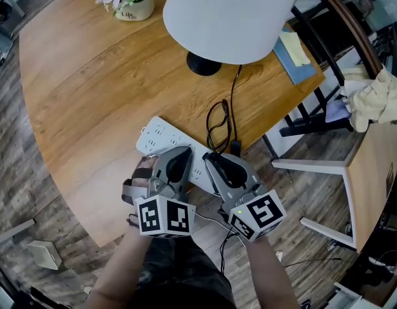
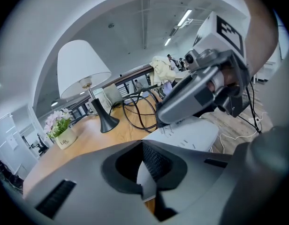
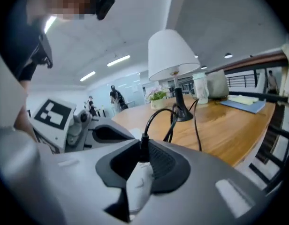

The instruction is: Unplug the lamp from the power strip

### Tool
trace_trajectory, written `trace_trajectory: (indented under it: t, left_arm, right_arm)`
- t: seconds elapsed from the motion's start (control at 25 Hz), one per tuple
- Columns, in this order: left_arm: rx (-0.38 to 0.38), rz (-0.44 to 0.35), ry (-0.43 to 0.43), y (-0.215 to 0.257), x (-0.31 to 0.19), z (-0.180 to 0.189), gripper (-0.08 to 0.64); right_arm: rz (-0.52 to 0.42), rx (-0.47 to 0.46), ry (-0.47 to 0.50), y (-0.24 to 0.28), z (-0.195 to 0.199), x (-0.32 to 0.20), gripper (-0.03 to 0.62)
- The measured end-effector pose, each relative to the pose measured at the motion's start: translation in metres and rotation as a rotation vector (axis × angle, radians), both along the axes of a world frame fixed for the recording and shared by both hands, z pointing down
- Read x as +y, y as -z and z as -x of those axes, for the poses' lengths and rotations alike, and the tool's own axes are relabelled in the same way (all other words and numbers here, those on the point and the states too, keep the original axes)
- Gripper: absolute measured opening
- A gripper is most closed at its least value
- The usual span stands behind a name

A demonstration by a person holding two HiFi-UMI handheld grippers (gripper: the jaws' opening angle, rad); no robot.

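Observation:
The lamp (image 1: 231, 11), with a white shade and a black base, stands at the back of the round wooden table (image 1: 89, 89). Its black cord (image 1: 218, 124) loops down to the white power strip (image 1: 161, 137) near the table's front edge. My right gripper (image 1: 219, 163) is over the strip's right part, and in the right gripper view its jaws are shut on the black lamp plug (image 3: 143, 146), with the white strip (image 3: 137, 184) under it. My left gripper (image 1: 179, 163) sits just to the left, shut on the strip (image 2: 147, 182).
A flower pot (image 1: 131, 2) stands at the table's far left. A blue notebook (image 1: 295, 56) lies at the right rim. Right of the table are a black frame (image 1: 314, 102) and a small table with a cloth (image 1: 372, 102). White cables trail on the floor (image 1: 218, 227).

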State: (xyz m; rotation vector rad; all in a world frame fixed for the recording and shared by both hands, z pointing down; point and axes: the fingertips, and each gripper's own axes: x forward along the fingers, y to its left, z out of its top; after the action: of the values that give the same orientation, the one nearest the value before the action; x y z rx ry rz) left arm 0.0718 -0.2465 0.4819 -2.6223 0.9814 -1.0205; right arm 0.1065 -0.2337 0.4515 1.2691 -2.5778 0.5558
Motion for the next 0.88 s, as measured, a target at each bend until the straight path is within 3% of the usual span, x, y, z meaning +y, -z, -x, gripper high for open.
trace_trajectory:
  t: [0.16,0.32,0.68,0.88]
  left_arm:
    - [0.006,0.003,0.009,-0.001,-0.001,0.0,-0.006]
    - [0.017,0.017,0.015,0.0,-0.001,0.002,-0.005]
    - [0.198,-0.003,0.119,0.036,-0.004,0.036,-0.005]
    - [0.293,0.003,0.184,0.055,-0.005,0.062,-0.005]
  right_arm:
    - [-0.034,0.063,0.06,0.005,0.008,-0.004,0.069]
    - [-0.022,0.076,0.054,0.004,0.008,0.0,0.071]
    - [-0.015,0.084,-0.019,0.008,-0.006,-0.006,0.071]
    - [-0.011,0.138,-0.049,0.006,-0.019,-0.024,0.071]
